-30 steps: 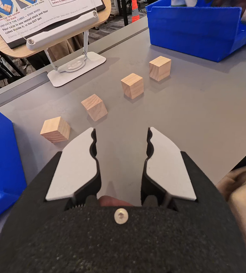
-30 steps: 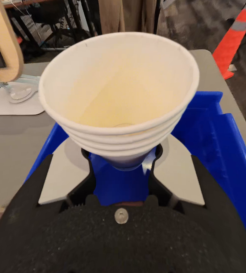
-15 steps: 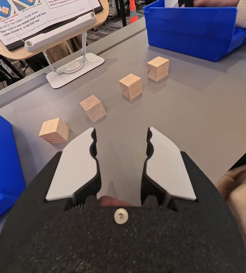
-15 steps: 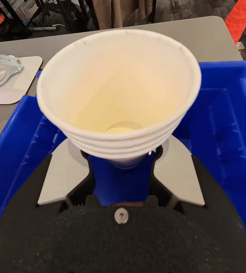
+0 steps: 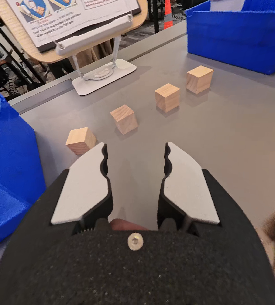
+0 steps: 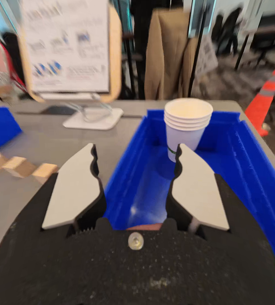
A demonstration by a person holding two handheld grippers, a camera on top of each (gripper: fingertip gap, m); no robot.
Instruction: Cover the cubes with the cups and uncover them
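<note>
Grey surface (image 5: 216,148) w/ lots of bare room front and right of the cubes. Blue bin (image 6: 252,173) at the right end, long axis running away from the right wrist cam, far wall near the surface's back edge. 2nd blue bin (image 5: 9,165) at the left edge. Sheet stand (image 5: 103,77) at the back, between the bins; its page carries printed text and small pics.

Left tongs (image 5: 136,145) released, nothing between them, over bare surface just right of the nearest cube. Right tongs (image 6: 136,146) also spread wide and empty, over the near end of the right bin; that view is blurred.

Cup stack (image 6: 188,125): white, nested, upright, mouth up, long axis vertical, in the bin's far end, apart from the right tongs.

4 wood cubes (image 5: 124,118) uncovered, in a diagonal row from near-left to far-right, each apart from the next, each turned a bit differently.
</note>
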